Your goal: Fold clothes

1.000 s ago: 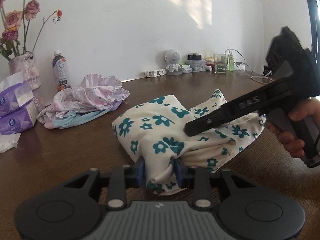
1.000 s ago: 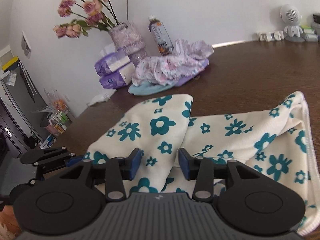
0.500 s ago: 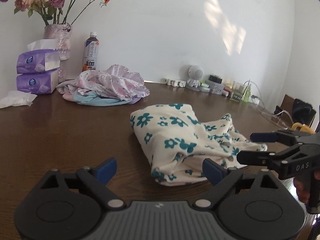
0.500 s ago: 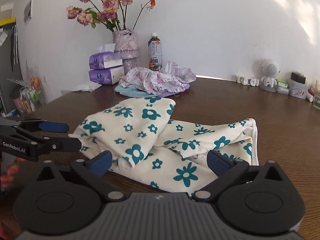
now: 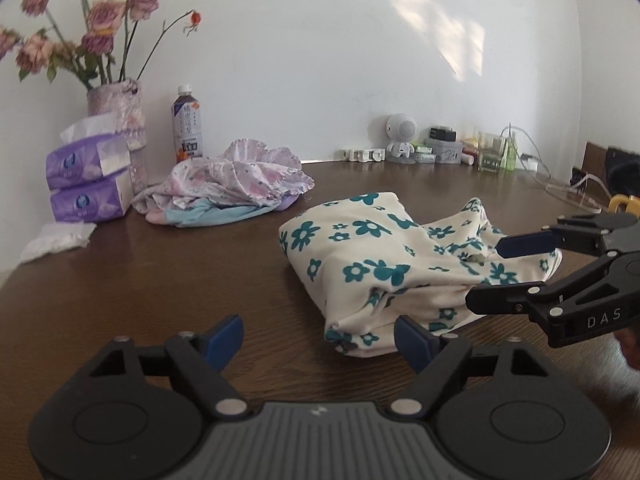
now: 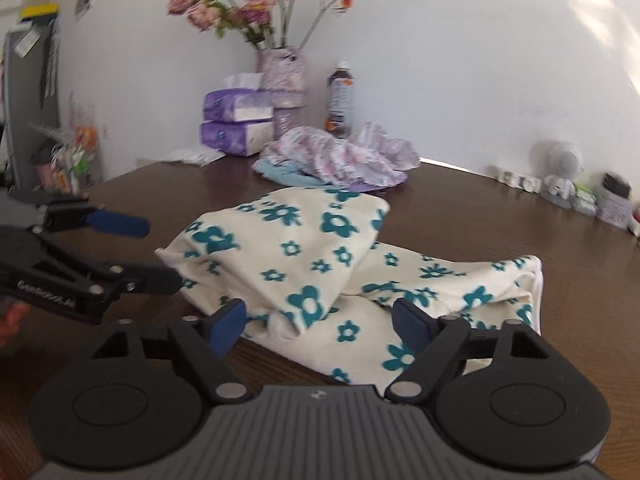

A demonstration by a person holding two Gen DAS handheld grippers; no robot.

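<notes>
Where clothes pile (image 5: 224, 188) sits, bottle (image 5: 187, 125) (upright) behind

Soft matt floral cloth (image 5: 360, 256) on glossy dark wood table (image 5: 160, 280)

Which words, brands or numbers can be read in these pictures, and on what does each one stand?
"DAS": on the right gripper, seen from the left wrist view.
"GenRobot.AI": on the left gripper, blurred, so only likely.
Bottle label: large characters, too small to read.
Tissue packs: a round logo, unreadable.
No numbers can be read.
</notes>
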